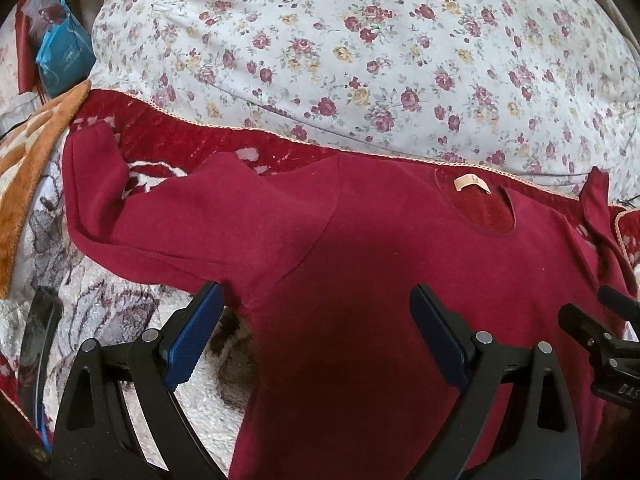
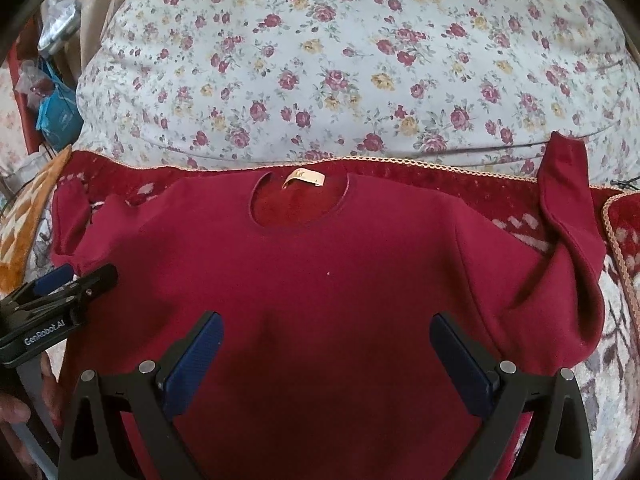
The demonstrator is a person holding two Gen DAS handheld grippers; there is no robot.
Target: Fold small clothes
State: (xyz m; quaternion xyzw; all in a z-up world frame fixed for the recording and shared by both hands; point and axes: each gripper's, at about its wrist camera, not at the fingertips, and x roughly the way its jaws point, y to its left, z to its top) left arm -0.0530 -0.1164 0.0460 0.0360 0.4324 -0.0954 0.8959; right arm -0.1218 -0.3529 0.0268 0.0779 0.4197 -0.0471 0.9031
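A bed covered by a patterned blanket was seen, with a floral quilt behind it. A red sweater was laid flat on the blanket, front up, its neck label toward the quilt, probably so that the sleeves could be folded in first. The left sleeve was spread out from the sweater; the right sleeve was bent upward. The left gripper and the right gripper were held over the sweater's lower part, both with jaws spread wide, nothing gripped.
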